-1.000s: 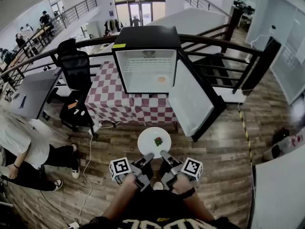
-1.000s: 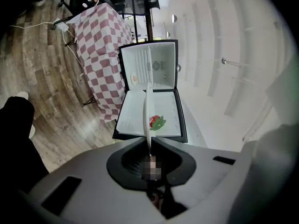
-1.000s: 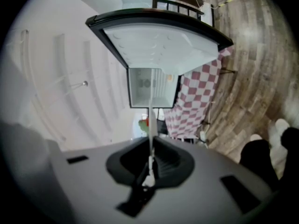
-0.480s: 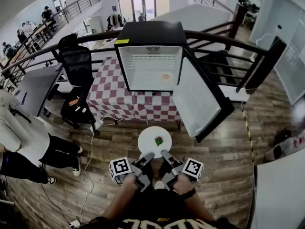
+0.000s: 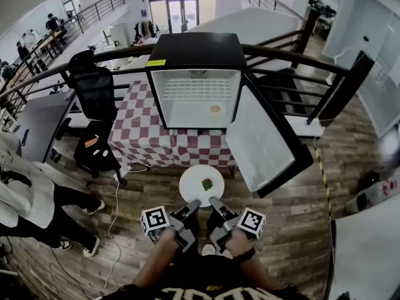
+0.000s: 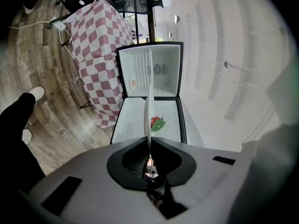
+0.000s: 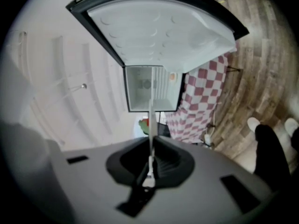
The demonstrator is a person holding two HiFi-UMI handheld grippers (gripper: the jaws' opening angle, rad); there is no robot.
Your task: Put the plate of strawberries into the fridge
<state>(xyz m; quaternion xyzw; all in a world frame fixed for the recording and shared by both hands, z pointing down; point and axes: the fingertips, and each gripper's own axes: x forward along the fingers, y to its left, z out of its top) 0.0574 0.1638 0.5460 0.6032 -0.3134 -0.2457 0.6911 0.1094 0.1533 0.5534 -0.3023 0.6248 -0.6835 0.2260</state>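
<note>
Head view has you standing before the fridge [image 5: 197, 95], with the plate [image 5: 199, 179] held out level between you and it, not yet at the opening. Your left gripper [image 5: 192, 205] and right gripper [image 5: 214, 201] each take the near rim. In the left gripper view the fingers [image 6: 130, 157] stand narrow with the plate's thin edge clamped between them. In the right gripper view its fingers [image 7: 166, 158] are likewise closed on the rim. One strawberry [image 5: 207, 184] with green leaves sits near the middle of the plate.

So the pick-up is done and the carry is under way. The fridge door [image 5: 265, 139] hangs wide open on your right, so nothing needs opening. The fridge stands on the counter [image 5: 140, 136] with the checked cloth. Inside, its bottom is mostly bare, apart from a small orange thing [image 5: 215, 109] toward the right.

What is left, as I judge it: close the gap, raise the plate to the opening, slide it in level, set it down, let go with both grippers and draw them back.
</note>
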